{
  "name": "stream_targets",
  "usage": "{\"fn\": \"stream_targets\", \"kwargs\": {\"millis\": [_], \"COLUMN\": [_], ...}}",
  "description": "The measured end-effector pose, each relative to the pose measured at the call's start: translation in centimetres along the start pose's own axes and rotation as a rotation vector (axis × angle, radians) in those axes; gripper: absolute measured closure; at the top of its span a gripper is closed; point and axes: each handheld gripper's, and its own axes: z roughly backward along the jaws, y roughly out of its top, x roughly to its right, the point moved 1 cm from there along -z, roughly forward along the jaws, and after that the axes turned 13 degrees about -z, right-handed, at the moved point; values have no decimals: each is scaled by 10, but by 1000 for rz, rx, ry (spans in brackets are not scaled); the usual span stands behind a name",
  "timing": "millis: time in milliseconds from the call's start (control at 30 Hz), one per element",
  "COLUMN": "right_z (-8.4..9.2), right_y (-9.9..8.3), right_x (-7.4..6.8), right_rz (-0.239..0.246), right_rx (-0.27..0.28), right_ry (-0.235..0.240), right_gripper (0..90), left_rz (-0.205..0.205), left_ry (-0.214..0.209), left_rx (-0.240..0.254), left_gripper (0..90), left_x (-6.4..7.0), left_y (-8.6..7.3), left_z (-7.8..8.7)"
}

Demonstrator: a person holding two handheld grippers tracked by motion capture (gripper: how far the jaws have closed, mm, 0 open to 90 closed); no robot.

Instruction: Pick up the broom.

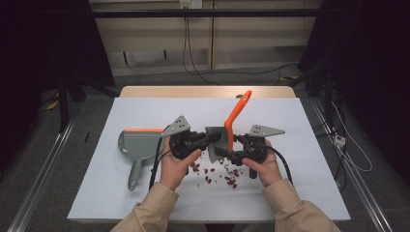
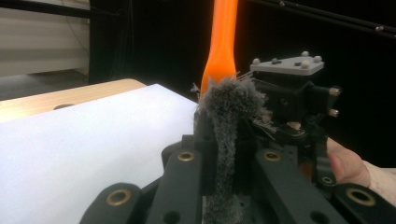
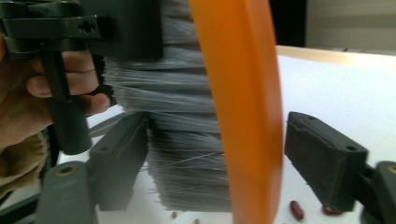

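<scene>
Brush (image 1: 227, 135) with an orange handle and grey bristles stood nearly upright above the middle of the white table cover (image 1: 290, 125), its handle tip leaning up and to the right in the high view. Left gripper (image 1: 205, 139) was clamped on the bristle end: in the left gripper view the two black jaws pressed the grey tuft (image 2: 229, 116) between them, with the orange handle (image 2: 220, 42) rising straight behind it. Right gripper (image 1: 238, 144) came in from the other side at the base of the handle. In the right gripper view its jaws stood apart, one on each side of the brush; the left pad (image 3: 122, 154) lay against the bristles (image 3: 187, 140), while a clear gap separated the right pad (image 3: 324, 156) from the orange handle (image 3: 243, 107), so it did not hold the brush.

Red beans (image 1: 220, 174) lay scattered on the cover just below the two grippers, between the person's hands; two of them (image 3: 297, 210) showed under the right gripper's jaws. A grey dustpan (image 1: 138, 147) with an orange lip lay flat to the left of the left hand (image 1: 176, 164), its handle pointing toward the person.
</scene>
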Motion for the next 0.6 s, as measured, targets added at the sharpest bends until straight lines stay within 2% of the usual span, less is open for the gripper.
{"fn": "stream_targets", "kwargs": {"millis": [33, 67, 200, 233, 300, 600], "right_z": [0, 0, 1, 3, 5, 13], "right_y": [-1, -1, 0, 0, -1, 3], "right_x": [0, 0, 1, 2, 3, -2], "right_rz": [-9, -9, -16, -14, -16, -3], "right_rx": [-7, -7, -8, -19, -18, -11], "right_ry": [20, 20, 33, 37, 50, 51], "right_gripper": [265, 265, 396, 491, 563, 688], "left_rz": [-3, -5, -7, -4, 7, 34], "left_ry": [-2, -6, -2, -5, -5, 17], "left_rx": [3, 3, 7, 11, 24, 34], "left_gripper": [850, 850, 852, 853, 853, 839], "left_x": [1, 1, 1, 0, -1, -10], "left_y": [0, 1, 1, 1, 1, -3], "left_z": [0, 0, 1, 2, 3, 9]}}
